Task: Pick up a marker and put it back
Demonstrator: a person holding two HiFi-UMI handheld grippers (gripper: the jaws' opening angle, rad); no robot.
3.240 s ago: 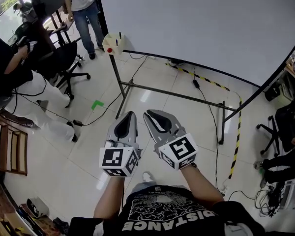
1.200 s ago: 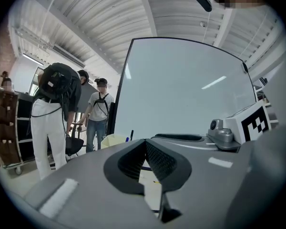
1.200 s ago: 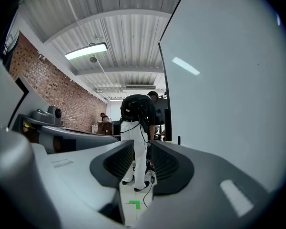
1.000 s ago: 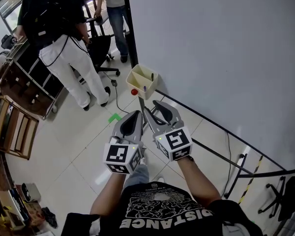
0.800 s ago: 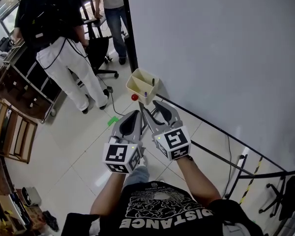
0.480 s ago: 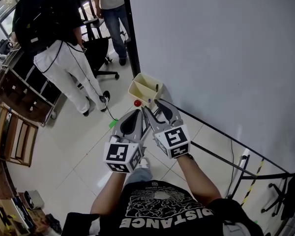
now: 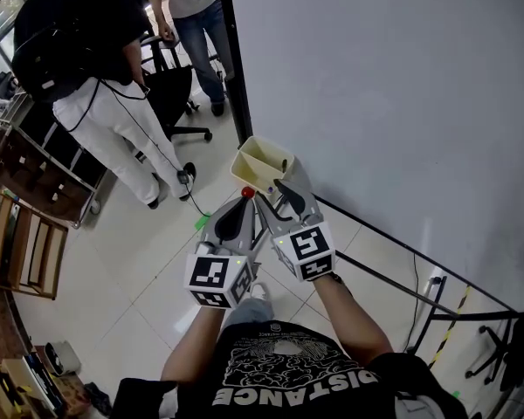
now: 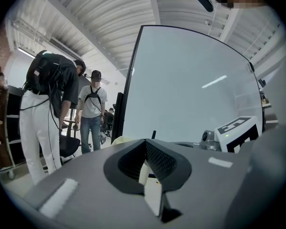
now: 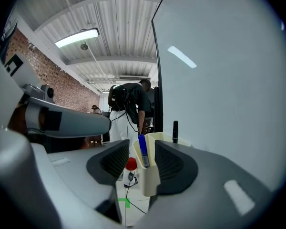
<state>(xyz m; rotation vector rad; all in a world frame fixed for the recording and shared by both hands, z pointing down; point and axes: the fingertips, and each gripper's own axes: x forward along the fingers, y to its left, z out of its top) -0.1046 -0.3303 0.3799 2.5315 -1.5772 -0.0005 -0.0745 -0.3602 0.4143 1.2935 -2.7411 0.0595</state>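
A cream marker holder [image 7: 260,160] hangs on the whiteboard's black frame, with a red knob [image 7: 247,192] below it. In the right gripper view a blue marker [image 9: 143,150] stands at the holder's [image 9: 150,178] near edge and a black marker [image 9: 175,130] at its far side. My right gripper [image 9: 142,147] is just short of the holder, and its jaws are opening. The blue marker shows in the gap between them, untouched. In the head view its tips [image 7: 285,188] reach the holder's rim. My left gripper [image 7: 242,202] sits beside it, shut and empty [image 8: 145,144].
The big whiteboard [image 7: 402,94] fills the right side, with its black frame post [image 7: 231,77] by the holder. Two people [image 7: 96,85] stand at the left near an office chair [image 7: 175,94]. Wooden shelving [image 7: 26,234] is at far left. A green tape mark [image 7: 200,222] lies on the tiled floor.
The holder has come closer in the head view. Both grippers have moved up to it, and the right tips now sit at its rim. The person in white trousers has shifted.
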